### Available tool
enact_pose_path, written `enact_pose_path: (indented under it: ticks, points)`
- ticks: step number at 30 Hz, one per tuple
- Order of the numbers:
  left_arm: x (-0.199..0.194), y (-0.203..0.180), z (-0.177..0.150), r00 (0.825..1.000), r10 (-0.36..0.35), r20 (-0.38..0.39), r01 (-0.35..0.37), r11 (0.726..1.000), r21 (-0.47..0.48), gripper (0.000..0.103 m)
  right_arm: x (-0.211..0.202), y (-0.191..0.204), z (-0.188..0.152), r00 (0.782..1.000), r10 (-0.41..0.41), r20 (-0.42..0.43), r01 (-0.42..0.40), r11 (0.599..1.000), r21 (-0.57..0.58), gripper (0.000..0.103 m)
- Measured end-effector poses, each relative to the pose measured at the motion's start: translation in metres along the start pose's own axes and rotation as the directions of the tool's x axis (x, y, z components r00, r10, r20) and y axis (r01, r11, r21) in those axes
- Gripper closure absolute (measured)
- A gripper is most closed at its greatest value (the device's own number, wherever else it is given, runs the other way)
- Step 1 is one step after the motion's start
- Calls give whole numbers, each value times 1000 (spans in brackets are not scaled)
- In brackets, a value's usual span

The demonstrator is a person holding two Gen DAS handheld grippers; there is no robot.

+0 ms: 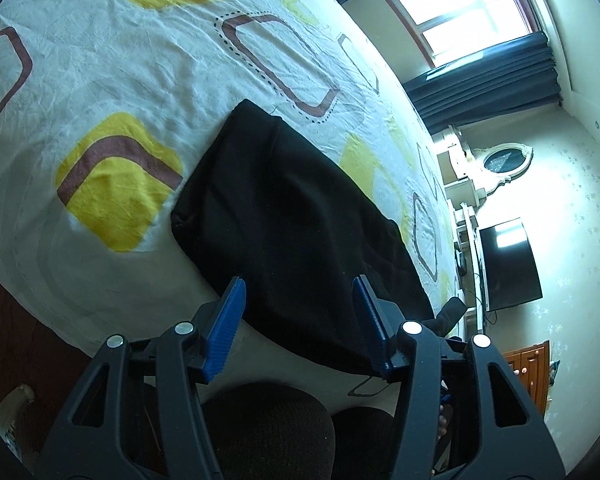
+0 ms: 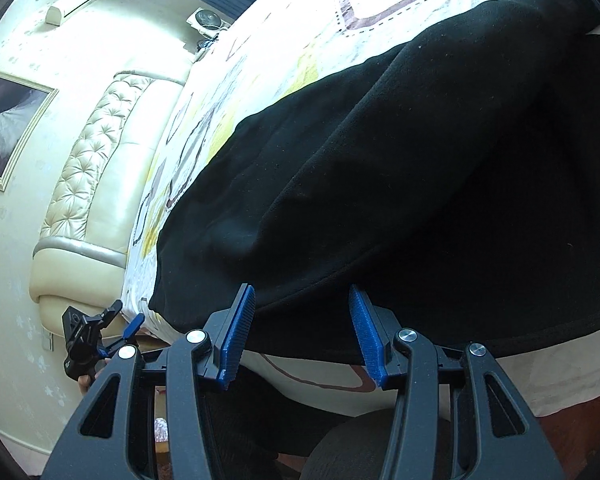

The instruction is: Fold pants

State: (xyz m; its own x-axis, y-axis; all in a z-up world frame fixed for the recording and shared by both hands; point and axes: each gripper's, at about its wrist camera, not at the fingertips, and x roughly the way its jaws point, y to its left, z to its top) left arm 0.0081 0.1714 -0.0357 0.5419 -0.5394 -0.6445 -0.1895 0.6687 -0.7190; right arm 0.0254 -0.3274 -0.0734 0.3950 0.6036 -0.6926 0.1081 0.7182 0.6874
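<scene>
The black pants [image 1: 292, 216] lay folded into a thick, roughly rectangular bundle on the patterned bedsheet [image 1: 112, 76], close to the near edge of the bed. The left gripper [image 1: 298, 284] hung over that near edge with its 2 blue-padded fingers [image 1: 228, 320] spread wide and nothing between them. The right gripper [image 2: 302, 292] was spread just as wide at the bundle's near hem [image 2: 312, 308], empty too, and the left gripper showed again beside the cream headboard [image 2: 88, 172].
</scene>
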Motion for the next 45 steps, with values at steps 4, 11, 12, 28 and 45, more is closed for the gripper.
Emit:
enact_pose_path:
  ticks: [4,11,12,28,45]
  points:
    - [17,3,-4,998,4,-55,-7,999,-53,49,1,5,0,1000,4,2,-4,1000,2,47]
    - [35,-2,-8,995,40,-91,-46,997,-64,49,1,5,-2,1000,14,2,-14,1000,14,47]
    - [36,-2,-8,995,44,-90,-50,996,-71,49,1,5,-3,1000,15,3,-15,1000,14,47]
    - [42,-16,-21,983,176,-54,-180,978,-100,61,-12,-16,-2,999,44,26,-46,996,80,47]
    - [38,0,-4,986,164,-10,-163,971,-174,59,-13,-40,0,992,116,53,-124,968,216,47]
